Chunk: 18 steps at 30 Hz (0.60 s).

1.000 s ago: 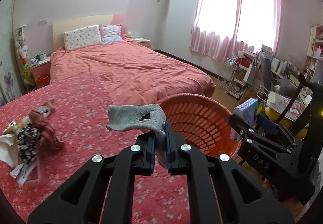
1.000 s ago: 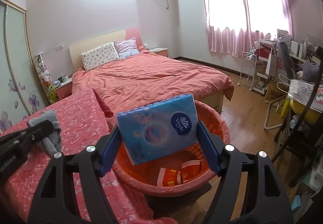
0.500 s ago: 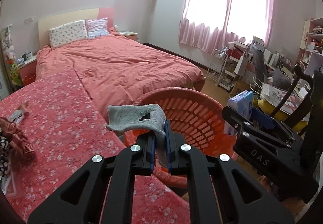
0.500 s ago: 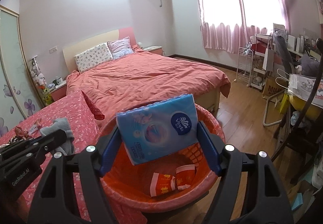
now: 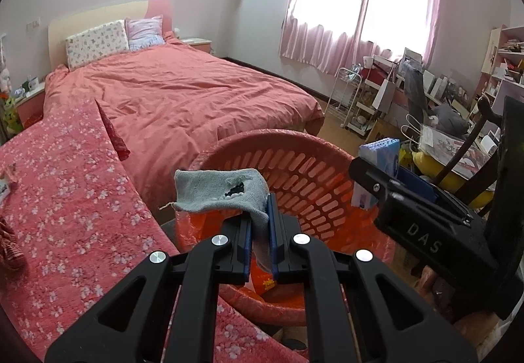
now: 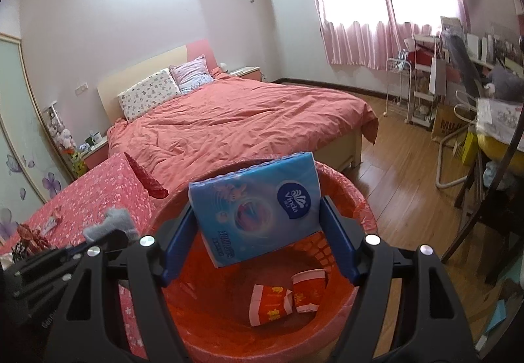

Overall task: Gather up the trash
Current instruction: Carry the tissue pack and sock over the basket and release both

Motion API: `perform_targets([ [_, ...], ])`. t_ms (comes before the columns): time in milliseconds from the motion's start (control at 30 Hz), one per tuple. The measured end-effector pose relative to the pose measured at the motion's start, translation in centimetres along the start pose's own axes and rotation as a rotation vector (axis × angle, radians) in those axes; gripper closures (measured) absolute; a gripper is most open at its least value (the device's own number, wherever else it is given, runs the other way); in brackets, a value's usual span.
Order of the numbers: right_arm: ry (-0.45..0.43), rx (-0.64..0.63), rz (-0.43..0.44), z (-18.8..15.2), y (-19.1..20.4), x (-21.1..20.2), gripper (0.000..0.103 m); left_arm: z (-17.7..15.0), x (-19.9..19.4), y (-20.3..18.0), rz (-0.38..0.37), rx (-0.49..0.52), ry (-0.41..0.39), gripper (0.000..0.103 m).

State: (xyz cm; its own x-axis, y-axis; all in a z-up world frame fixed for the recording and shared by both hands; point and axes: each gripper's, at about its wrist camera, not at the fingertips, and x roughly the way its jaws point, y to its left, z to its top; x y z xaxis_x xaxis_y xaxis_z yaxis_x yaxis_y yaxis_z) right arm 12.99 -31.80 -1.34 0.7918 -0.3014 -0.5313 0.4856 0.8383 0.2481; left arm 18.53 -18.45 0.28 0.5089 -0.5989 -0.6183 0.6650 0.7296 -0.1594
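Note:
My left gripper (image 5: 260, 215) is shut on a grey sock with a hole (image 5: 219, 189) and holds it over the near rim of the orange basket (image 5: 294, 166). My right gripper (image 6: 258, 215) is shut on a blue Vinda tissue pack (image 6: 258, 202), held above the basket (image 6: 363, 209). Two crushed red paper cups (image 6: 285, 294) lie on the basket's bottom. The right gripper with the tissue pack (image 5: 380, 156) shows at the right of the left wrist view. The sock (image 6: 114, 224) shows at the left of the right wrist view.
A table with a red flowered cloth (image 5: 65, 199) lies left of the basket, with small items (image 6: 29, 235) at its far left. A bed with a pink cover (image 5: 183, 98) is behind. Chairs and a cluttered desk (image 5: 452, 134) stand at the right on the wood floor (image 6: 402, 173).
Both grippers have moved right and forward from over the table to over the basket, still holding the sock and the tissue pack. The basket now fills more of both views.

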Motion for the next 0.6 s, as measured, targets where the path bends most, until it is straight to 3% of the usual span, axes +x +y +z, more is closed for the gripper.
perform_targets([
  [167,0.042,0.062,0.032,0.2,-1.0,1.5,0.028,-0.3,1.2,0.8,-0.002,-0.027,0.059,0.092],
  [333,0.049,0.068,0.022,0.1,-1.1,1.7,0.022,-0.9,1.2,1.3,0.024,-0.032,0.068,0.059],
  [600,0.035,0.038,-0.011,-0.2,-0.9,0.8,0.02,-0.7,0.2,2.5,0.006,-0.07,0.06,0.056],
])
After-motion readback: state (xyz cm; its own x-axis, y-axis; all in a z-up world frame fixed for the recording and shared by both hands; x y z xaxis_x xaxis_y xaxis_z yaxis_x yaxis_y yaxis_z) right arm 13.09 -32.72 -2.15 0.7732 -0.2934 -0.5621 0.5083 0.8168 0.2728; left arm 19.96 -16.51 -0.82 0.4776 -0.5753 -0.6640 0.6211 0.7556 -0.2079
